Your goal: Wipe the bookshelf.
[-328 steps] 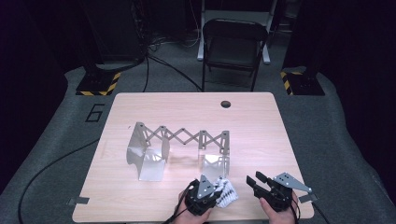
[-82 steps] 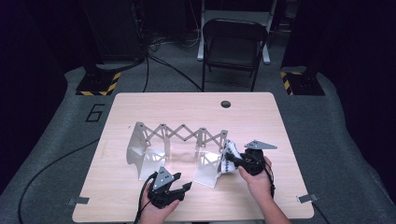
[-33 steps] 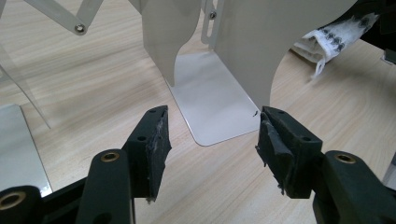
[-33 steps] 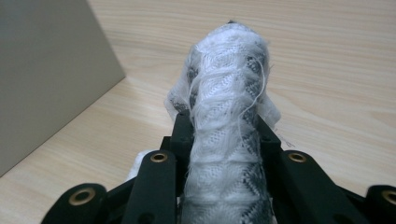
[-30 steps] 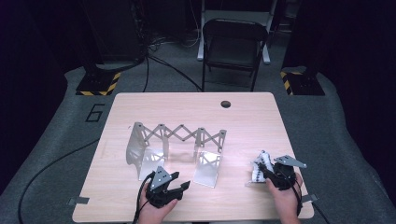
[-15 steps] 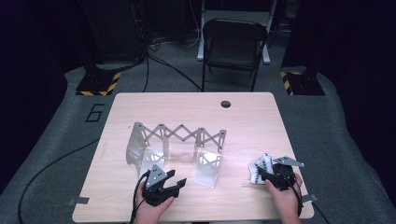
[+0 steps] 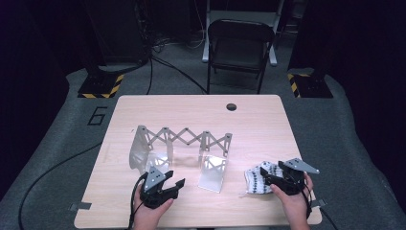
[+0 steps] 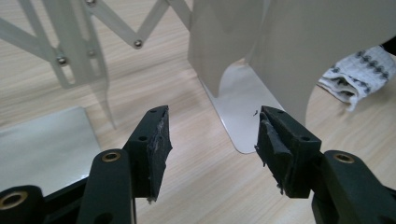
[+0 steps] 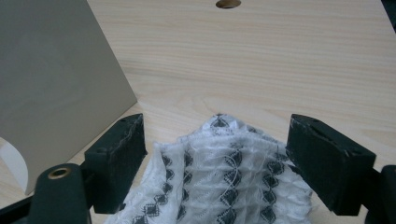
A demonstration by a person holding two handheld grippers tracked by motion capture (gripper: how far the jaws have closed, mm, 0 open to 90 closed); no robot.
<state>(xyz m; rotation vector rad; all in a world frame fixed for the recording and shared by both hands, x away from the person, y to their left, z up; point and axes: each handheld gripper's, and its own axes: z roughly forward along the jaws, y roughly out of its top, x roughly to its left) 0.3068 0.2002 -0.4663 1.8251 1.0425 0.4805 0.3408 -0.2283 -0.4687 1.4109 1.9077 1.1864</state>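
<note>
Your right claw (image 7: 266,180) stood at the near right of the worktop (image 7: 191,115), its jaws spread wide and just opened; the white cloth with the dark diamond pattern (image 7: 258,178) lay crumpled on the wood between them, and in the right gripper view (image 9: 219,154) neither pad pressed on the cloth (image 9: 224,186), so it rested loose on the worktop (image 9: 280,56); it sat just right of the metal rack's right foot plate (image 7: 212,173), apart from it. Your left claw (image 7: 173,182) hung at the near left, jaws parted fairly wide with nothing between them; in the left gripper view (image 8: 212,140) only bare wood (image 8: 196,186) showed in the gap, with the plate's rounded foot (image 8: 238,107) just ahead of the pads and the cloth (image 8: 355,74) farther off at the right. The rack (image 7: 179,143) stood mid-worktop, its scissor lattice (image 7: 184,135) stretched between two upright plates; a small round hole (image 7: 231,106) marked the far edge; a folding chair (image 7: 239,48) stood beyond the worktop.
</note>
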